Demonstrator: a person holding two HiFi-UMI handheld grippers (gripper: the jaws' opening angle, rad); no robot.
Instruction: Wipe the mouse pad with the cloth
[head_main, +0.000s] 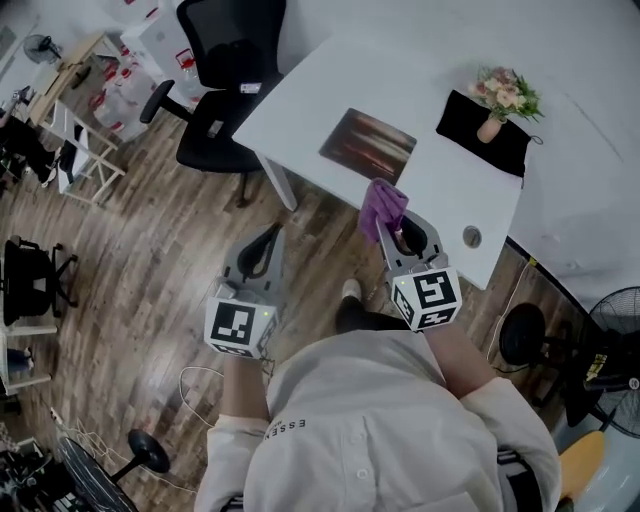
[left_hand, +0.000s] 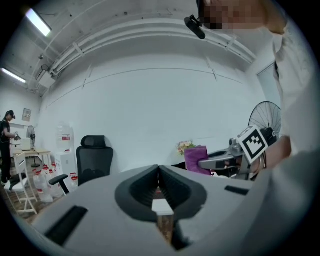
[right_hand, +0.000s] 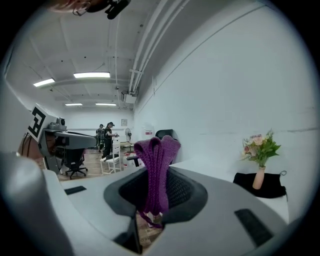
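My right gripper (right_hand: 156, 180) is clamped on the cloth (right_hand: 155, 162): the purple fabric stands folded between both jaws and rises above their tips. In the head view this gripper is held at the near edge of the table (head_main: 440, 200), with the cloth bunched at its front end. The mouse pad (head_main: 367, 144) lies flat on the white top, just beyond the cloth. The cloth is near the pad but does not lie on it. My left gripper (left_hand: 158, 172) has its jaws pressed together with nothing between them. It is held over the wood floor (head_main: 150, 260), left of the table and well apart from the pad. Farther right on the table, a black mat (head_main: 465, 120) carries a vase (head_main: 489, 129) of flowers. A black chair (head_main: 225, 60) stands at the table's far left corner.
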